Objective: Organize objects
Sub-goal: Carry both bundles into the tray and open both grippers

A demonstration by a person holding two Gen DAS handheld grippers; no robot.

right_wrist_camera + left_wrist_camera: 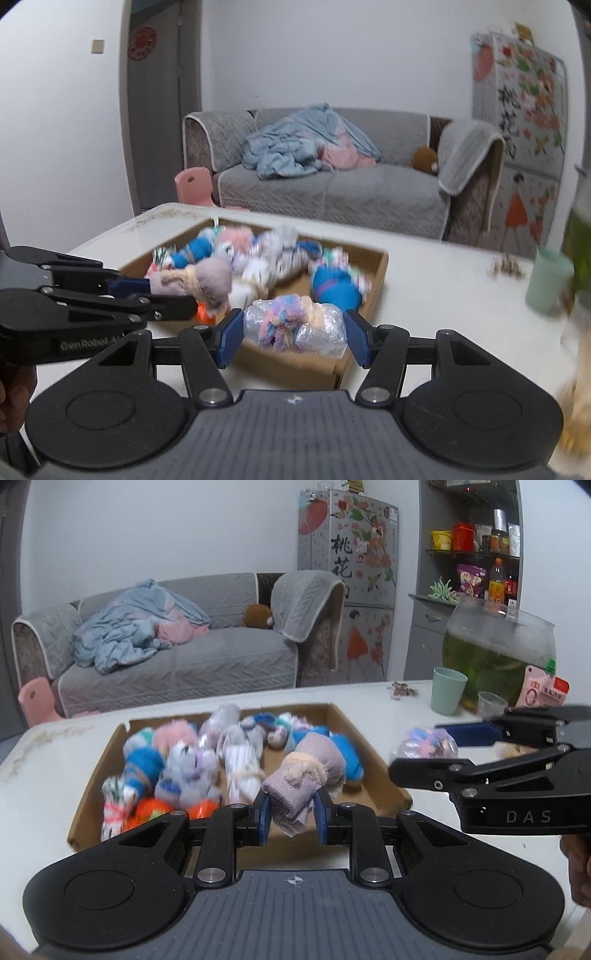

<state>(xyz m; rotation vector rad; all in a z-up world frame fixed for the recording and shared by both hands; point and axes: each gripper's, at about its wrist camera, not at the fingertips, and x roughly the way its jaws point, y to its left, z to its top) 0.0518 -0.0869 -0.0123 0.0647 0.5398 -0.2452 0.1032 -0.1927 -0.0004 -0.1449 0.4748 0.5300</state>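
A shallow cardboard tray [384, 775] on the white table holds several rolled sock bundles [192, 760]. My left gripper [291, 812] is shut on a lilac rolled sock [306, 775] and holds it above the tray's near edge; it also shows in the right wrist view [199, 282]. My right gripper [293, 338] is shut on a plastic-wrapped pastel sock bundle [295, 326], held above the tray's near right corner [380, 266]. That bundle shows in the left wrist view [428, 744], right of the tray.
A mint cup [447, 696], a small clear cup [491, 703], a glass bowl of green water [498, 653] and pink pouches [539, 692] stand at the table's far right. Small scraps [402, 690] lie behind the tray. A grey sofa [184, 653] is beyond.
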